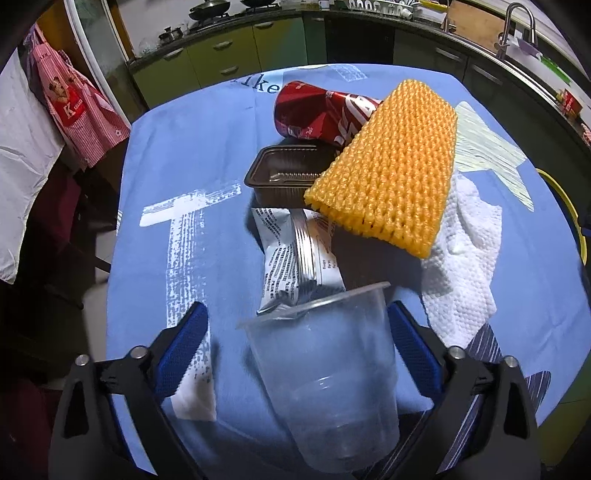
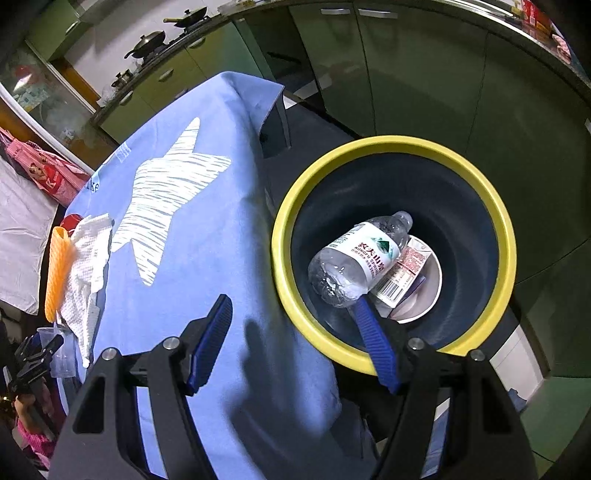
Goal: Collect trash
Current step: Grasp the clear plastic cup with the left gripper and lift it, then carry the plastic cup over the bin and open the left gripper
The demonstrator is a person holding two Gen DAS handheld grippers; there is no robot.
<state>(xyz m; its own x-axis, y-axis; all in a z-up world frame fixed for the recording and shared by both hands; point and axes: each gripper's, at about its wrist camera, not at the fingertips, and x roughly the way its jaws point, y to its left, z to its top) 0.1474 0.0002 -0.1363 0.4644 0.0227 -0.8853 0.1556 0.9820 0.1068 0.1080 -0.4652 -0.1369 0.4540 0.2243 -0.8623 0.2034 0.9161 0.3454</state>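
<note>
In the left wrist view my left gripper (image 1: 295, 321) is open around a clear plastic cup (image 1: 325, 380); the right pad is near the cup, the left pad stands apart. Beyond it lie a white printed wrapper (image 1: 295, 254), a brown plastic tray (image 1: 284, 177), a crushed red can (image 1: 321, 114), an orange foam net (image 1: 388, 166) and a white paper towel (image 1: 461, 266). In the right wrist view my right gripper (image 2: 291, 314) is open and empty at the table edge beside a yellow-rimmed bin (image 2: 480, 192) holding a water bottle (image 2: 358, 258), a carton (image 2: 402, 273) and a white bowl (image 2: 432, 291).
A blue cloth with white prints covers the table (image 1: 184, 155). The bin stands off the table's right edge. Green kitchen cabinets (image 2: 424, 74) and a counter with a sink (image 1: 517, 33) lie behind. A red apron (image 1: 74, 107) hangs at the left.
</note>
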